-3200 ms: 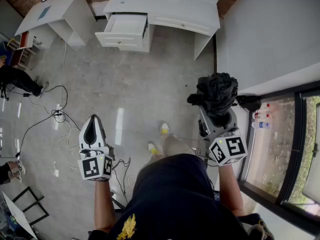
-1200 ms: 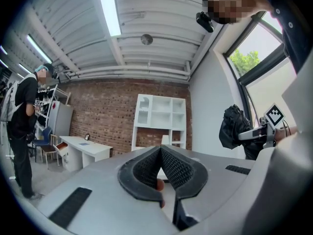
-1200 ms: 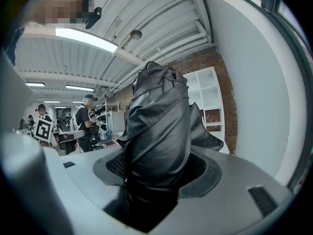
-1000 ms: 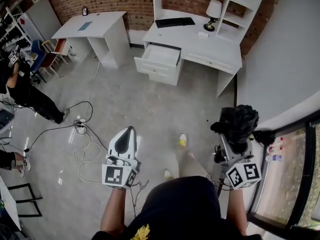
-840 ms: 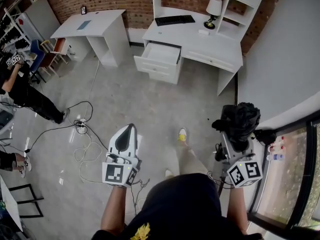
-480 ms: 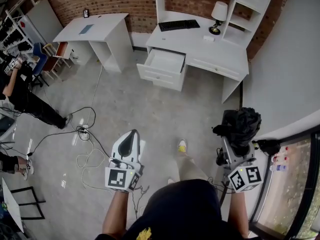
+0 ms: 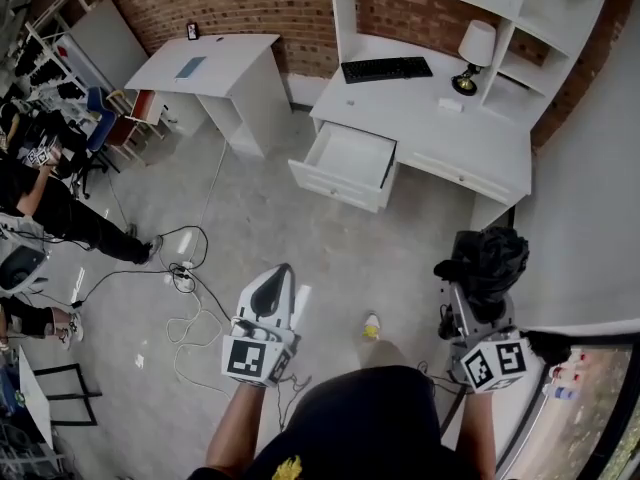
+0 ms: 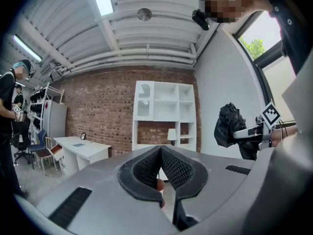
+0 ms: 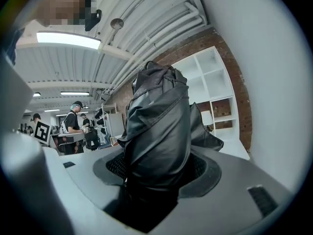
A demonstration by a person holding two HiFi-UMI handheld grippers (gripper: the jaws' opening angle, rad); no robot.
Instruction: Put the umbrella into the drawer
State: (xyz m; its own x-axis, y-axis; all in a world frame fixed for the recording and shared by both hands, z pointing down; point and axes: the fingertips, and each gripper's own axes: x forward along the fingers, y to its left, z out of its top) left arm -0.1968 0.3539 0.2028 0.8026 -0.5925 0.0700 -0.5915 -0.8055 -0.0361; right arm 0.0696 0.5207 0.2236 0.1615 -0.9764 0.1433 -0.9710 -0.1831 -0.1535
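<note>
A black folded umbrella (image 7: 489, 259) sticks up out of my right gripper (image 7: 483, 290), which is shut on it at the right of the head view. In the right gripper view the umbrella (image 9: 159, 131) fills the space between the jaws. My left gripper (image 7: 280, 272) is held out over the grey floor, shut and empty, its ribbed pads (image 8: 172, 166) meeting at the tip. Ahead, the white desk (image 7: 440, 128) has its left drawer (image 7: 348, 161) pulled open, and the inside looks empty. Both grippers are still well short of the drawer.
A keyboard (image 7: 386, 69) and a lamp (image 7: 475, 46) sit on the desk under white shelves. A second white desk (image 7: 212, 64) stands to the left. Cables (image 7: 188, 280) trail over the floor. People (image 7: 42, 206) are at the far left; a grey wall (image 7: 590, 198) runs along the right.
Both grippers have been carried forward toward the desk, so the open drawer now lies closer and lower in the head view. The umbrella stays gripped; the left gripper stays shut.
</note>
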